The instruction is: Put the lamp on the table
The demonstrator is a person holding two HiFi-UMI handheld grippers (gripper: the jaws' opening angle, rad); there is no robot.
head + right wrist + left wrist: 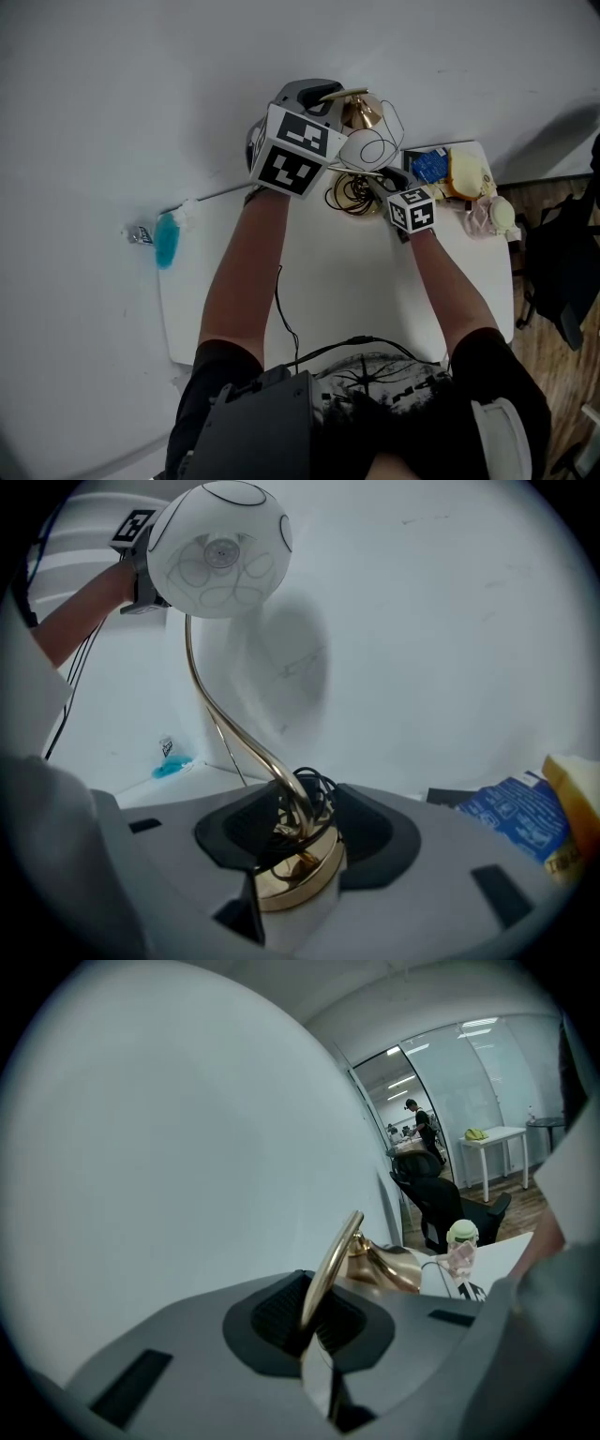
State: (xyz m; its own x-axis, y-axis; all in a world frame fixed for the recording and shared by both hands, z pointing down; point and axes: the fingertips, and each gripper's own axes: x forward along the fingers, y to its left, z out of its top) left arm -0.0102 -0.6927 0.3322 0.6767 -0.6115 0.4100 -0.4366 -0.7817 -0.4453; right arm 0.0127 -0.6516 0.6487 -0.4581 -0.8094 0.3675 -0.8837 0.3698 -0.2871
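White table [356, 291], far edge set against a plain white wall [141, 94]. Wood floor [553, 234] at right; black office chair [441, 1206] and glass partition [487, 1082] beyond.

Lamp [367, 148]: gold curved stem, white globe shade, at the table's far edge by the wall.

Left gripper [314, 1321]: clamped on the stem.

Right gripper [295, 846]: jaws apart, round gold base between them.

Blue packet [429, 166]: right far corner.

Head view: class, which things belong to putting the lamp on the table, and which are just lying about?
Job in hand: gold lamp with curved stem and white globe shade; white table; left claw, shut on the stem; right claw, open around the base.
Lying about: blue printed packet; pale yellow lump; turquoise item at the table's left edge.
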